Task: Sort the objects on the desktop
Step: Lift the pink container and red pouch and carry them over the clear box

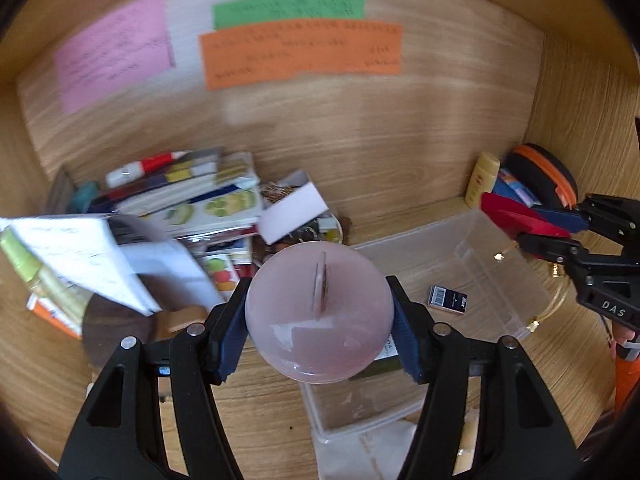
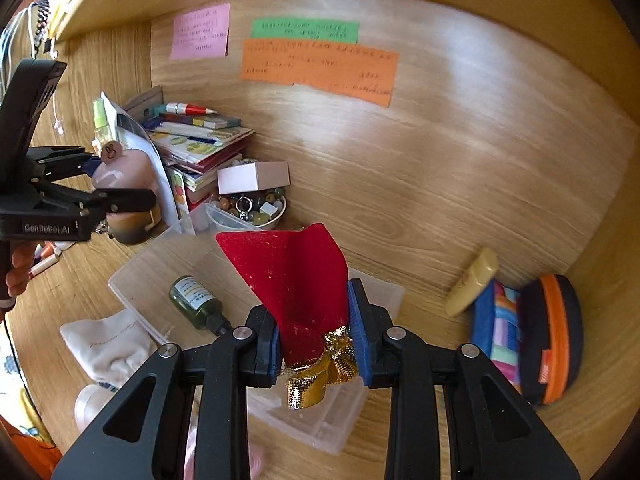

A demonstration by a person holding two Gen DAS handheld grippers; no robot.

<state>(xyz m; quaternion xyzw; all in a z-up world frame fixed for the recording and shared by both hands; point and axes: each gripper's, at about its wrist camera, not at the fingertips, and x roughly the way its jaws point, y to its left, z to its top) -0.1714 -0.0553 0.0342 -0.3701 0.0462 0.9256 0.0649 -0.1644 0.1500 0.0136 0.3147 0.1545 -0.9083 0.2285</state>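
Observation:
My left gripper (image 1: 319, 320) is shut on a round pink jar (image 1: 320, 320) with a small tag on top, held above the near end of a clear plastic box (image 1: 504, 280). The jar also shows at the left of the right wrist view (image 2: 124, 176). My right gripper (image 2: 316, 344) is shut on a red velvet pouch (image 2: 296, 276) with gold trim, held over the same clear box (image 2: 160, 264). In the left wrist view the pouch (image 1: 516, 216) hangs at the right in that gripper. A dark green bottle (image 2: 196, 300) and a small black card (image 1: 448, 300) lie in the box.
A stack of books (image 2: 200, 140) and a bowl of beads (image 2: 256, 208) stand at the back left. A yellow tube (image 2: 472, 280), a striped case (image 2: 500, 324) and an orange-black pouch (image 2: 552, 336) lie at the right. A white cloth bag (image 2: 108, 344) lies front left. Coloured notes (image 2: 320, 68) hang on the back wall.

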